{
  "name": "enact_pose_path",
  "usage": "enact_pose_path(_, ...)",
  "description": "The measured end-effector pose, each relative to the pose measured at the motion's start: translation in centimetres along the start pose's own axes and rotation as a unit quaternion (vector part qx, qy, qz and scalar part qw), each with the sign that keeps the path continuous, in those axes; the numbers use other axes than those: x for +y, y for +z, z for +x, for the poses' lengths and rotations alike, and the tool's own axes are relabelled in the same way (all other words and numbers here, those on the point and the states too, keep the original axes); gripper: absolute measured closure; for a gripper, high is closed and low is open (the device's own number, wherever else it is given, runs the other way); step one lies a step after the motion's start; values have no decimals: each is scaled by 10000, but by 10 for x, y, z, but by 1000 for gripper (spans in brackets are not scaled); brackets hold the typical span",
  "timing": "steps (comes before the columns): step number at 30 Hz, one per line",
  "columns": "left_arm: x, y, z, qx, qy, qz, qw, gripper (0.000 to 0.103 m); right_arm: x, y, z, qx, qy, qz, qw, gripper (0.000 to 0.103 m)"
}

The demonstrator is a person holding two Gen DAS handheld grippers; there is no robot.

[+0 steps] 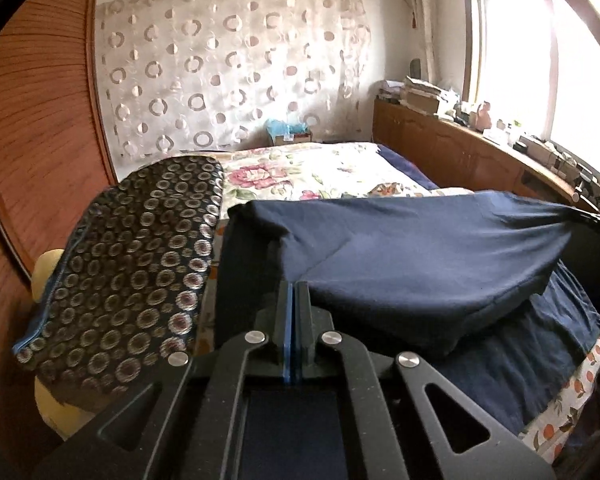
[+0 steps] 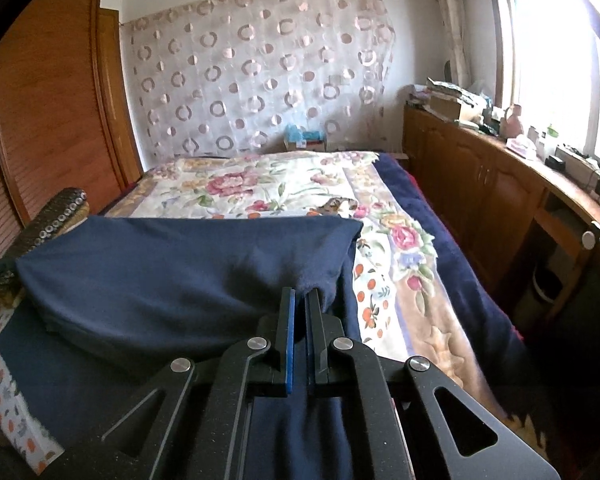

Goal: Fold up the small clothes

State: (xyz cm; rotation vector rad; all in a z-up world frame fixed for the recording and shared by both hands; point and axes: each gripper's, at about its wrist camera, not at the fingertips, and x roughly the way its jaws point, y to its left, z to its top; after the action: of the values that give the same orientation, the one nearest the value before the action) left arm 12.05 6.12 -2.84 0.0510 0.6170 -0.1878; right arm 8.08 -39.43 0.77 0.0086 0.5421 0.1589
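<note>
A navy blue garment is lifted over the bed, stretched between my two grippers, its lower part hanging onto the bed. My left gripper is shut on the garment's near left edge. In the right wrist view the same navy garment spreads to the left, and my right gripper is shut on its right corner. The folded-over upper layer sags between the two grips.
A dark cushion with a ring pattern lies at the left on the bed. A floral bedspread covers the bed. A wooden wardrobe stands at the left, and a wooden cabinet with clutter runs under the window.
</note>
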Motion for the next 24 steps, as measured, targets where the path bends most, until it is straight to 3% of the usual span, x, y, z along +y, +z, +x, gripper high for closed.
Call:
enact_pose_path(15,4,-28,-58,-253,86,-28,9996,102,-4,-35,-56,-4,221,-212,9995,99)
enact_pose_path(24,6,-62,-52,39,191,-136,9997,102,-8,-50,-58,211,391,-204,9988,99)
